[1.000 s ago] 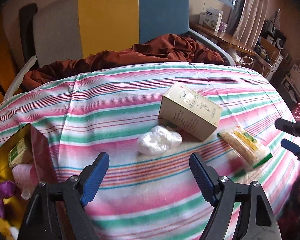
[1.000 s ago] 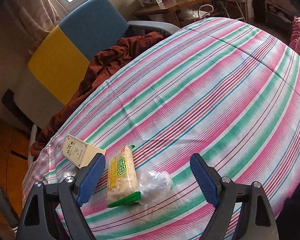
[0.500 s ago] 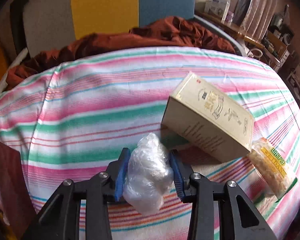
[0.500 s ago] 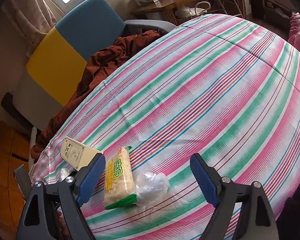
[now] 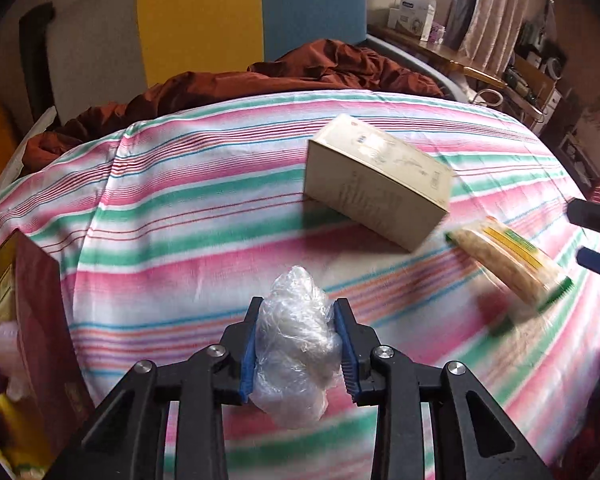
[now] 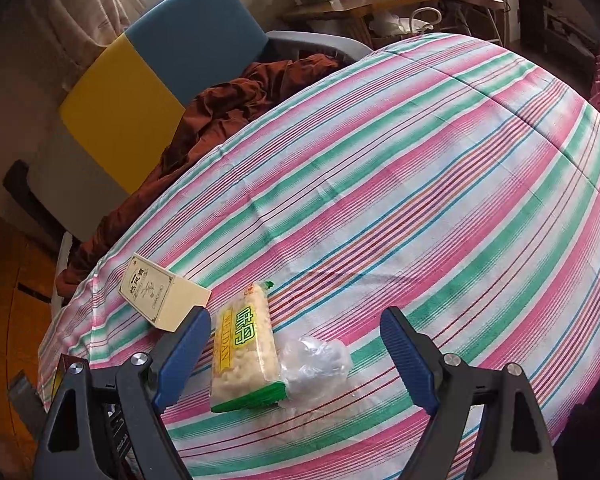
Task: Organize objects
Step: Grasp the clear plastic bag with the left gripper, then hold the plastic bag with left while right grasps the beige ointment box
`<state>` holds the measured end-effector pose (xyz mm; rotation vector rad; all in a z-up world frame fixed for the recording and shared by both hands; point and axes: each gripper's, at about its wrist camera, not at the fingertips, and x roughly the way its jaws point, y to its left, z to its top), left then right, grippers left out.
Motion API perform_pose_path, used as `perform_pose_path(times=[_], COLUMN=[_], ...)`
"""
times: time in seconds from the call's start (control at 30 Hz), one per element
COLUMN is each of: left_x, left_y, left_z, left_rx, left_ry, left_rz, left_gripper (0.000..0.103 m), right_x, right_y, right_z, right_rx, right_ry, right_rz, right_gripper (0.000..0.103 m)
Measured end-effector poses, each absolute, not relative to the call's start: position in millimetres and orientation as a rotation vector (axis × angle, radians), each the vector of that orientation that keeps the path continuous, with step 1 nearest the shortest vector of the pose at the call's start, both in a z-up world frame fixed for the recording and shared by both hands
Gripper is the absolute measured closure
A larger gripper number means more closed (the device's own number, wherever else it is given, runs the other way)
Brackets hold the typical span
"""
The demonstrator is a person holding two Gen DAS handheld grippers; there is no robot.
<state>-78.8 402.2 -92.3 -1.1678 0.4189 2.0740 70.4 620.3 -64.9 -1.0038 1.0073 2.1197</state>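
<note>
My left gripper (image 5: 299, 308) is shut on a crumpled clear plastic bag (image 5: 296, 352), just above the striped tablecloth (image 5: 180, 216). Beyond it lies a cream carton (image 5: 376, 184), and to its right a yellow-green snack pack (image 5: 508, 264). In the right wrist view my right gripper (image 6: 295, 316) stands open over the same snack pack (image 6: 246, 344), which lies between its fingers without touching the pads. The pack's clear plastic end (image 6: 320, 360) sticks out to the right. The cream carton (image 6: 160, 296) sits just beyond the left finger.
An open dark-red box (image 5: 40, 320) with purple and pink items stands at the table's left edge. A yellow and blue chair (image 5: 240, 12) with a brown cloth (image 5: 300, 76) sits behind the table. A cluttered wooden desk (image 6: 360, 0) stands further back.
The left gripper dropped onto the plastic bag and closed on it, and now holds it squeezed between its pads. The right gripper has stayed open over the snack pack.
</note>
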Motion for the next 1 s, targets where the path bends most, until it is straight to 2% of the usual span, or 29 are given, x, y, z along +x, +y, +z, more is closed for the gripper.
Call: perform_pose_path(times=[0.23, 0.57, 0.73, 0.8, 0.87, 0.9, 0.93, 1.0], left_x=[-43.2, -29.5, -37.6, -42.5, -47.2, -49.0, -50.2, -51.9], left_y=[364.9, 310.5, 281.0, 270.7, 262.0, 257.2, 253.5, 246.1], left_z=[-62.1, -28.2, -16.4, -14.3, -13.3, -13.1, -12.6, -11.9], left_rx=[-1.091, -1.018, -1.004, -1.011, -1.016, -1.018, -1.019, -1.017], left_ry=[0.368, 0.275, 0.232, 0.215, 0.199, 0.193, 0.187, 0.176], left_rz=[2.04, 2.048, 2.105, 2.13, 2.158, 2.171, 2.184, 2.205], left_gripper=[0.069, 0.069, 0.069, 0.069, 0.069, 0.068, 0.068, 0.068], right_x=[25.4, -78.2, -128.3, -137.5, -139.9, -138.3, -135.9, -130.0], right_y=[581.4, 533.2, 530.1, 530.8, 533.2, 533.0, 532.0, 526.5], right_z=[-68.4, -63.0, -90.0, -103.0, -113.9, -117.2, -119.8, -120.3], right_rx=[-1.187, -1.352, -1.523, -1.573, -1.591, -1.602, -1.608, -1.591], right_ry=[0.779, 0.214, 0.06, 0.06, 0.101, 0.135, 0.171, 0.175], right_rz=[2.271, 2.451, 2.389, 2.362, 2.34, 2.342, 2.352, 2.352], right_gripper=[0.015, 0.015, 0.015, 0.015, 0.023, 0.041, 0.051, 0.051])
